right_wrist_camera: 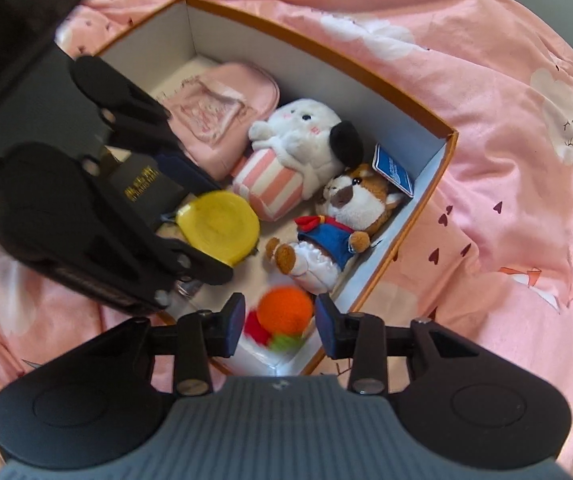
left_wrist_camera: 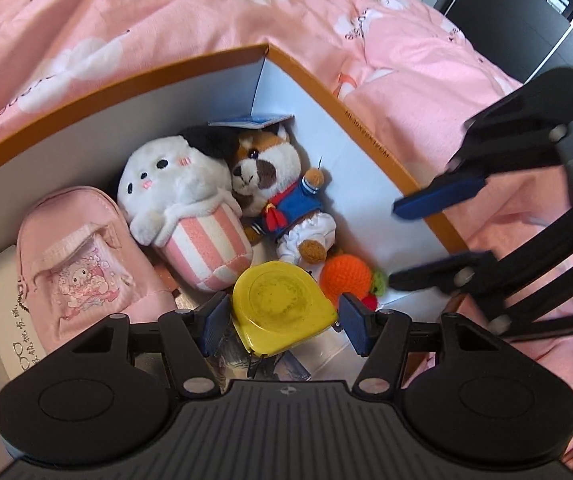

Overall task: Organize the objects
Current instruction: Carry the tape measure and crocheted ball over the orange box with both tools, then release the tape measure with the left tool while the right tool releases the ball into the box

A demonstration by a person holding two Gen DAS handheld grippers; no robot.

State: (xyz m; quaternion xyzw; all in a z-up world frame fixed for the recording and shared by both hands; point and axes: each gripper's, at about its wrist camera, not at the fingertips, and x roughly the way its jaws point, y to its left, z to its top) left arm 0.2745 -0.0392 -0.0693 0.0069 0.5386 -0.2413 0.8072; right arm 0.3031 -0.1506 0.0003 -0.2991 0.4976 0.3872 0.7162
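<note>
1. Inside orange box [left_wrist_camera: 370,148]: pink pouch [left_wrist_camera: 82,264] at 9 o'clock, two plushes [left_wrist_camera: 190,200] center.
2. Left gripper [left_wrist_camera: 282,320] open, straddling yellow tape measure [left_wrist_camera: 282,304], seemingly not clamped.
3. Right gripper [right_wrist_camera: 280,322] open over orange crochet toy [right_wrist_camera: 284,310].
4. Task looks nearly done.

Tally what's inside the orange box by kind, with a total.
Plush toys: 2, the white plush and the sailor dog plush
Pink pouch: 1
Yellow tape measure: 1
Crochet orange: 1
Blue booklet: 1
Total: 6 clearly visible; flat printed items underneath not counted.
</note>
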